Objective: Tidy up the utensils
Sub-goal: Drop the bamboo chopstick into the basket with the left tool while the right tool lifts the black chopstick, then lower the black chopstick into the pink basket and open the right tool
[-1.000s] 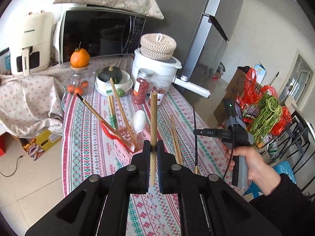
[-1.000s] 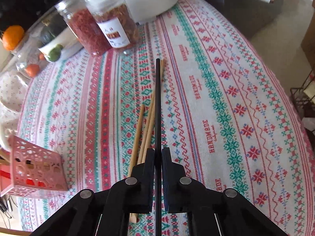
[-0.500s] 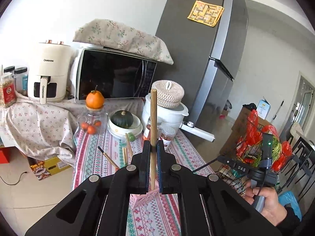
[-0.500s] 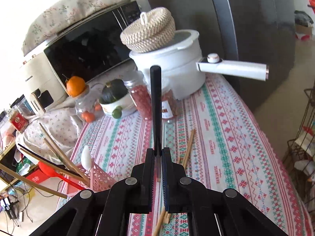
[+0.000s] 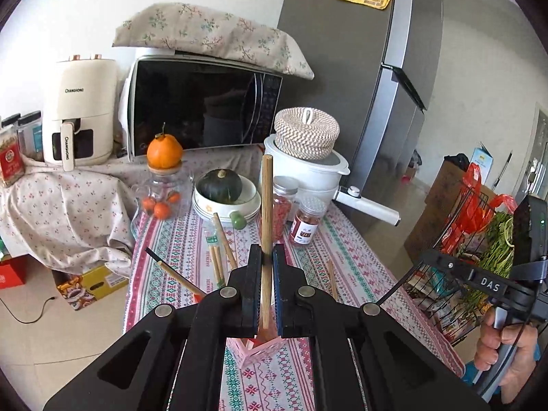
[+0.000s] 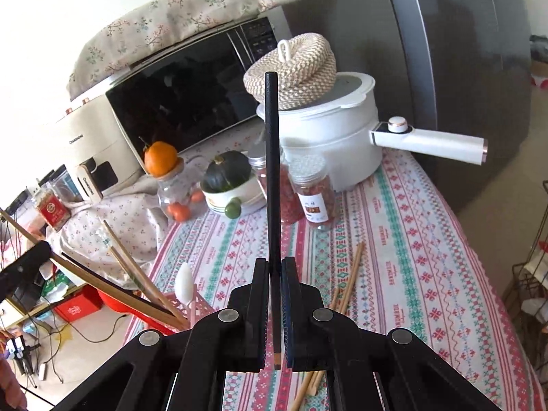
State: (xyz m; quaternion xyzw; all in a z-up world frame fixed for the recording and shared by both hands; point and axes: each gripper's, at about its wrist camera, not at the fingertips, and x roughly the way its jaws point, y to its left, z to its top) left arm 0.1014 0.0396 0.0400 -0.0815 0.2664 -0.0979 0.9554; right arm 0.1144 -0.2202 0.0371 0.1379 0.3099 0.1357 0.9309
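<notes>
My left gripper (image 5: 264,257) is shut on a wooden chopstick (image 5: 266,212) that stands upright, right over the pink utensil holder (image 5: 255,346) on the table. My right gripper (image 6: 274,267) is shut on a black chopstick (image 6: 273,171), held upright above the table. The pink holder (image 6: 202,308) sits left of it with several chopsticks (image 6: 137,274) and a white spoon (image 6: 185,282) in it. Loose wooden chopsticks (image 6: 346,287) lie on the tablecloth just right of the right gripper. The right gripper also shows in the left wrist view (image 5: 424,260), off the table's right edge.
Behind stand two spice jars (image 6: 313,193), a bowl with a dark squash (image 6: 226,174), a jar topped by an orange (image 6: 161,157), a white pot with a long handle (image 6: 428,140), a microwave (image 5: 205,102) and a fridge (image 5: 359,68). A wire basket (image 5: 459,239) stands right of the table.
Both grippers have tilted up from looking down at the table, each keeping its chopstick. The left gripper now stands lower and closer over the pink holder.
</notes>
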